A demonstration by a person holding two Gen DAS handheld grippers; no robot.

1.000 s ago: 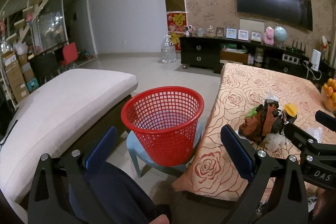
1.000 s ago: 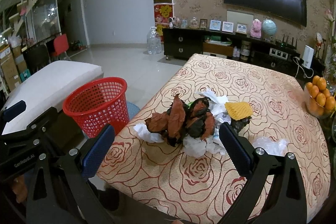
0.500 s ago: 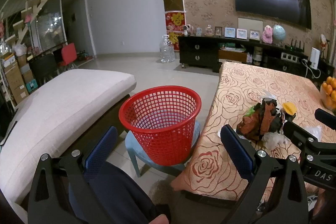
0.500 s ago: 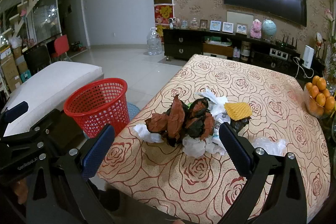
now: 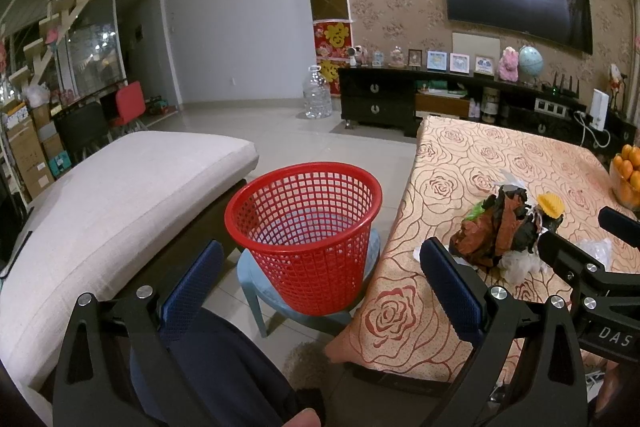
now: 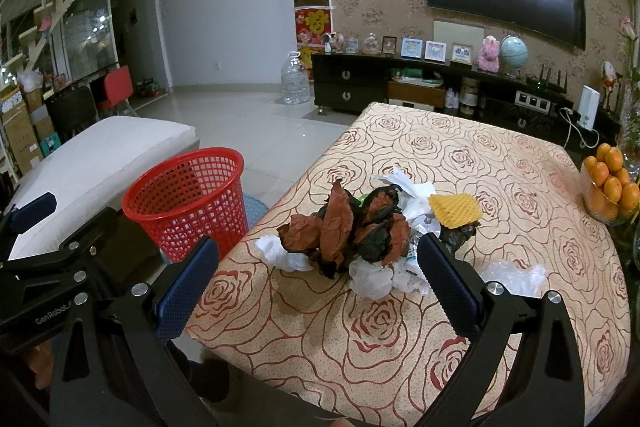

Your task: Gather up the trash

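A pile of trash (image 6: 352,227) lies on the rose-patterned table (image 6: 500,163): crumpled brown-and-black paper, white plastic bags (image 6: 376,277), a yellow foam net (image 6: 455,210) and a clear wrapper (image 6: 512,275). The pile also shows in the left wrist view (image 5: 500,231). A red mesh basket (image 5: 304,227) stands empty on a blue stool (image 5: 288,301) left of the table. My left gripper (image 5: 320,283) is open and empty, in front of the basket. My right gripper (image 6: 316,279) is open and empty, just short of the pile.
A white-cushioned bench (image 5: 108,203) runs along the left of the basket. A bowl of oranges (image 6: 610,183) sits at the table's right edge. A TV cabinet (image 6: 400,87) and a water jug (image 6: 295,79) stand at the far wall.
The left wrist view has drifted slightly, so the basket sits a little further left in it. The right gripper has barely moved. Both stay open.
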